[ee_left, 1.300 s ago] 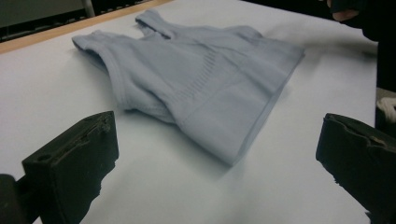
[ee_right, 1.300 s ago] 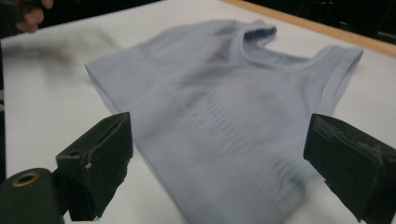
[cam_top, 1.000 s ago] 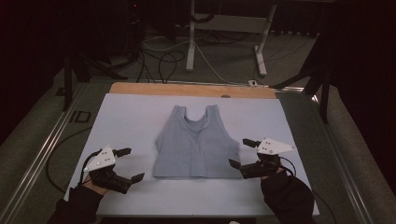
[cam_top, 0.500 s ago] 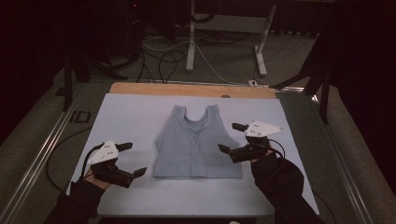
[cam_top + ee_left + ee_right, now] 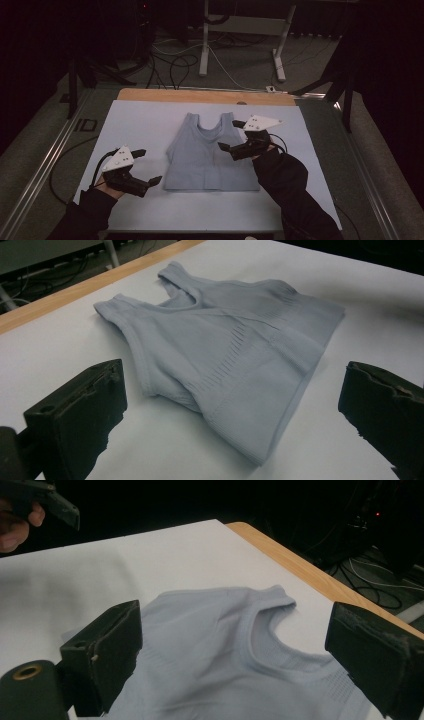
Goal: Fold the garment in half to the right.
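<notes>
Tank top [image 5: 211, 152] flat mid-bench, both grippers spread wide, nothing held.

The top lies face up on the bench [image 5: 140, 120], straps toward the far wooden edge, hem toward the near edge. Right gripper [image 5: 231, 135] hangs over the top's right side near the armhole, fingers apart; in the right gripper view the fingers [image 5: 107, 652] frame the neckline, contact with the fabric cannot be told. Left gripper [image 5: 148, 165] sits off the top's left hem corner, just beside it, fingers [image 5: 82, 412] apart over bare bench.
</notes>
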A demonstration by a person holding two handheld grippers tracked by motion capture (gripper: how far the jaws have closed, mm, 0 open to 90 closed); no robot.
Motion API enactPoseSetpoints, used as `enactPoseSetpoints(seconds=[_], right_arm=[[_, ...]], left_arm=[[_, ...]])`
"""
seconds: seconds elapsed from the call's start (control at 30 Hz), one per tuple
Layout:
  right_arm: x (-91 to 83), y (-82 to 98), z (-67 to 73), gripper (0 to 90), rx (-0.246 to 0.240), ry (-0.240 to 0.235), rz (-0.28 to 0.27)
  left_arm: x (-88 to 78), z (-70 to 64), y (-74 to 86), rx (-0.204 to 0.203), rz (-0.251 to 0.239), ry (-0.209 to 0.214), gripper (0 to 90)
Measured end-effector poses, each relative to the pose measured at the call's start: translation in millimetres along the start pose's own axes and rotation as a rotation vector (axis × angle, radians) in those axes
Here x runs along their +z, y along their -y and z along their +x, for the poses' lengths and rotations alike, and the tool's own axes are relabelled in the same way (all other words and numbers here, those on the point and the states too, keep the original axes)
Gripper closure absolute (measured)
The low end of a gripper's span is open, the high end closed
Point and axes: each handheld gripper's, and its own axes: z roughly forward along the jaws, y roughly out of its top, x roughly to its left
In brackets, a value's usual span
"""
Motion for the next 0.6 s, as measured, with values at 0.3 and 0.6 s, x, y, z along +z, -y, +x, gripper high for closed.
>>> enactPoseSetpoints(seconds=[0.3,0.6], right_arm=[[25.4,-9.1,-0.6,8.2,-0.009,-0.019,0.004],[50.4,-21.5,-4.6,8.2,-0.009,-0.038,0.000]], left_arm=[[10.4,-7.5,-5.0,0.011,0.016,-0.005,0.3],[25.5,-9.6,-7.8,-0.001,0.027,-0.011,0.3]])
